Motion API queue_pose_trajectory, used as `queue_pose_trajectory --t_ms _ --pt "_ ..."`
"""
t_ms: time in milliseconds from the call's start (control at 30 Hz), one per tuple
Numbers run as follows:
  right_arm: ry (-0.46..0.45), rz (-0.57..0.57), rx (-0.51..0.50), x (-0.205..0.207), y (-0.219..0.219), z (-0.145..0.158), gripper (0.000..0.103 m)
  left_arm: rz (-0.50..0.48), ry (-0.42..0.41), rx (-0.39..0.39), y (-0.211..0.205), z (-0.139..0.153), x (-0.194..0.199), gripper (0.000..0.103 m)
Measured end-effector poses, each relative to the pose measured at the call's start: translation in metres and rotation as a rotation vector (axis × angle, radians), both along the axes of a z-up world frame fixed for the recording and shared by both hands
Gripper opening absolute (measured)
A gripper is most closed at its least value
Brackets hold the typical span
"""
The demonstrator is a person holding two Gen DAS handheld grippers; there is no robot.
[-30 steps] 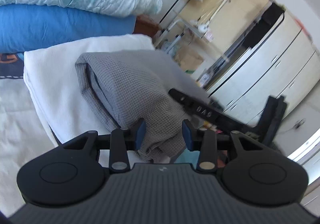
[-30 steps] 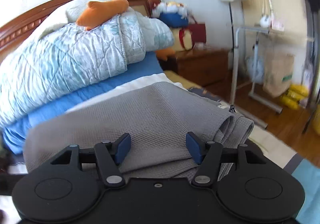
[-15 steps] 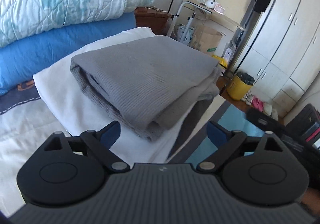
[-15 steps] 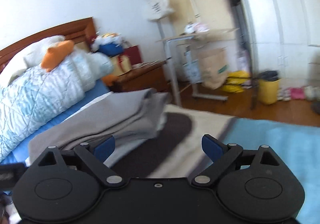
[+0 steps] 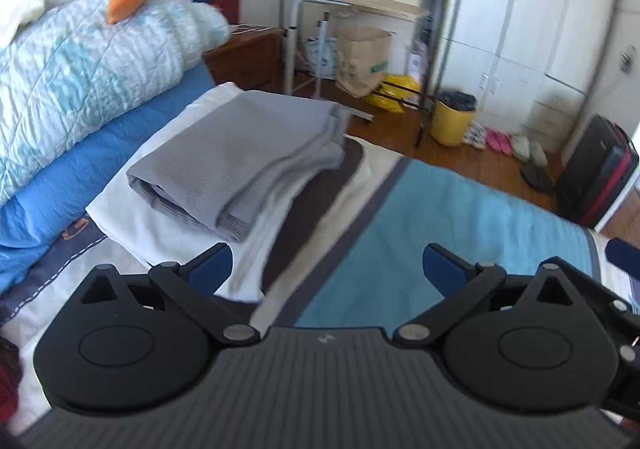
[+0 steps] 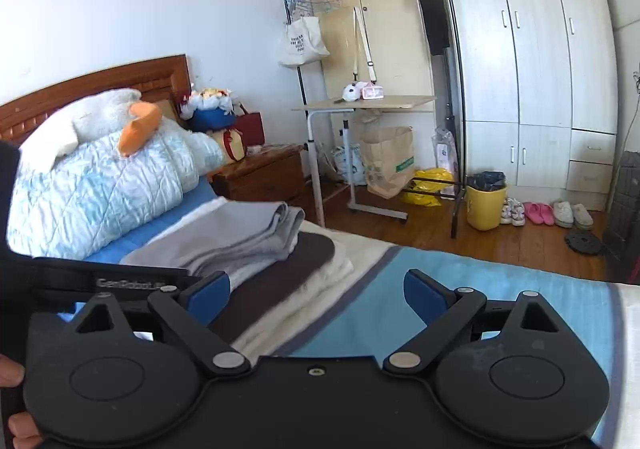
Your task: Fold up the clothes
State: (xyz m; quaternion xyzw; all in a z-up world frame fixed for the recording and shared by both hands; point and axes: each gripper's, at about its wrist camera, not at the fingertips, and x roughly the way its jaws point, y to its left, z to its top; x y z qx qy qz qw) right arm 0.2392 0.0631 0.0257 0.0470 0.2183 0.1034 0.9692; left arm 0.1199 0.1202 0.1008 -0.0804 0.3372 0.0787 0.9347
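Observation:
A folded grey waffle-knit garment (image 5: 240,161) lies on top of a folded white cloth (image 5: 160,225) and a dark brown one (image 5: 316,193), on the bed near the pillows. My left gripper (image 5: 326,263) hovers well back from the stack, its jaws opening wide with nothing between them. In the right wrist view the same grey garment (image 6: 224,233) tops the pile ahead on the left. My right gripper (image 6: 316,289) stands open and empty over the bedspread, apart from the pile. The left gripper's body (image 6: 120,281) shows at that view's left edge.
A teal bedspread (image 5: 440,217) covers the near bed. A pale blue quilt (image 6: 100,185) with a plush toy (image 6: 100,117) lies by the headboard. Past the bed stand a nightstand (image 6: 264,173), side table (image 6: 368,105), paper bag (image 6: 388,161), yellow bin (image 6: 486,205), wardrobe (image 6: 540,69) and dark suitcase (image 5: 596,177).
Both grippers have let go of the grey garment, opened wide, and drawn back and up from it. The garment stays folded on the pile.

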Motion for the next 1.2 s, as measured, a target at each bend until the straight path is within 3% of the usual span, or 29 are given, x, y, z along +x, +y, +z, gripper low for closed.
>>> queue_pose_trajectory --t_ms 300,433,500,567,667,800,900,1000,1200 --pt "0.03 -0.026 -0.055 -0.065 -0.022 0.017 0.097 -0.02 0.039 0.13 -0.028 0.005 -0.042 0.103" --pt "0.033 -0.038 0.023 -0.081 -0.026 0.007 0.097 -0.06 0.089 0.175 -0.036 -0.004 -0.06 0.103" --pt "0.052 -0.054 0.072 -0.083 -0.027 -0.006 0.097 -0.057 0.083 0.177 -0.037 -0.009 -0.07 0.103" --pt "0.073 -0.064 0.121 -0.086 -0.029 -0.02 0.097 -0.028 0.028 0.127 -0.034 -0.014 -0.083 0.103" --pt "0.102 -0.128 0.213 -0.094 -0.034 -0.042 0.097 -0.032 0.065 0.104 -0.037 -0.029 -0.093 0.103" --pt "0.179 -0.104 0.201 -0.1 -0.026 -0.062 0.097 -0.047 0.113 0.146 -0.046 -0.043 -0.094 0.103" --pt "0.161 -0.116 0.178 -0.105 -0.018 -0.061 0.097 -0.021 0.109 0.13 -0.048 -0.041 -0.093 0.103" --pt "0.137 -0.123 0.169 -0.109 -0.015 -0.06 0.097 -0.04 0.072 0.164 -0.051 -0.035 -0.098 0.103" --pt "0.16 -0.171 0.154 -0.112 -0.021 -0.064 0.097 -0.052 0.079 0.174 -0.051 -0.032 -0.101 0.103"
